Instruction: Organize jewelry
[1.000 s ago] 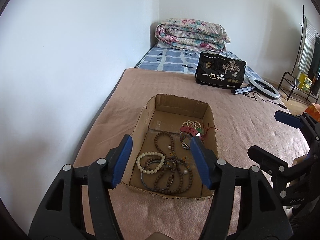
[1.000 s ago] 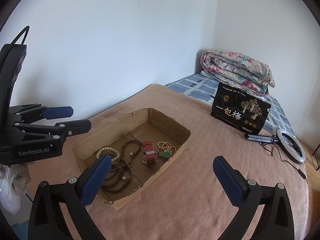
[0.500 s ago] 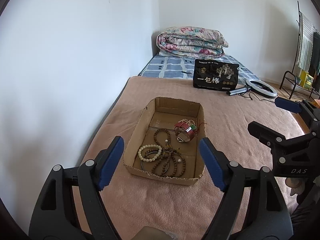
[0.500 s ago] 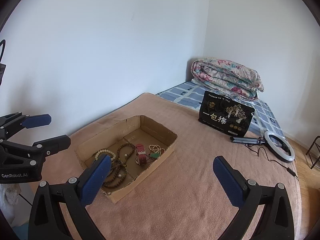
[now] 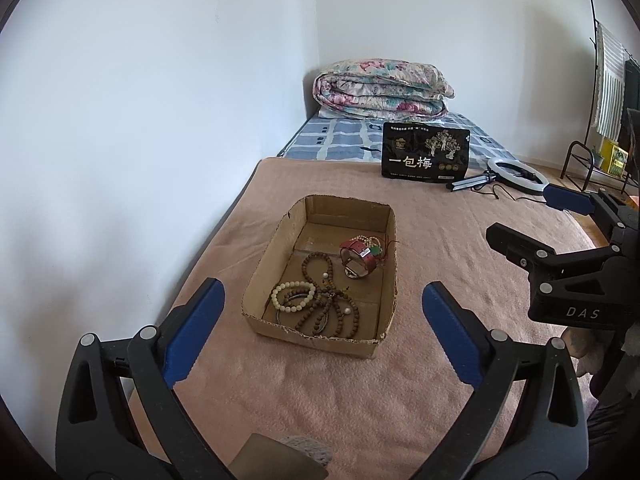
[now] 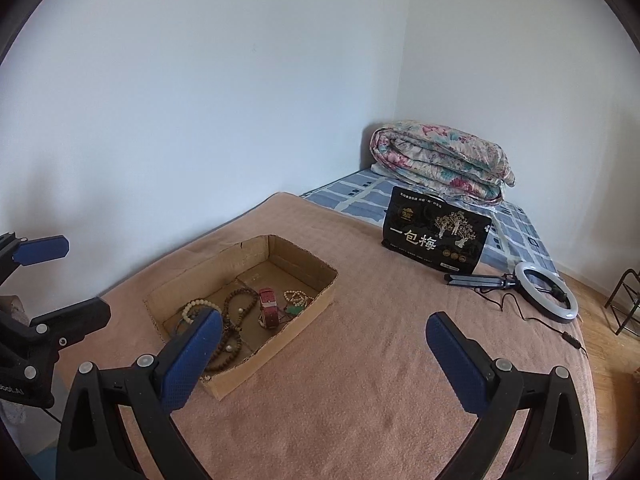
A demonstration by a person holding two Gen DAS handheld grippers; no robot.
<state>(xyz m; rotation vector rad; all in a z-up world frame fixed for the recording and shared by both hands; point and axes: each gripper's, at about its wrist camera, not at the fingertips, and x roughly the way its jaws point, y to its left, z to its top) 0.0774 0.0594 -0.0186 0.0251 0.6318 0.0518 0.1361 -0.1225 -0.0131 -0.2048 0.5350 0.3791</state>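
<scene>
1. My left gripper (image 5: 322, 308) is wide apart and holds nothing. It hangs over the bed, just in front of the cardboard box (image 5: 256, 280).
2. The bed has a pink blanket (image 5: 360, 392) on it, and the box sits on that blanket near the white wall (image 5: 140, 120).
3. In the near left part of the box I see a cream bead bracelet (image 5: 292, 296). It touches a heap of brown bead strings (image 5: 326, 308) just beside it.
4. Farther in, on the right side of the box, a red watch (image 5: 360, 257) stands on its edge. Behind it lie small pale beads with a green charm (image 5: 375, 249); I cannot tell how they are joined.
5. My right gripper (image 6: 324, 354) is also wide apart and holds nothing. It hangs over the blanket, to the right of the box, and in its own view its left pad (image 6: 190, 364) covers the near end of the box.
6. Far back on the bed stands a black bag (image 5: 425, 154) with gold trees on it. A folded flower quilt (image 5: 380, 90) lies behind it, in the corner.
7. To the right of the bag a ring light (image 5: 518, 176) lies flat on the blanket, with its cord trailing beside it.
8. At the far right a metal rack (image 5: 580, 156) stands on the floor.
</scene>
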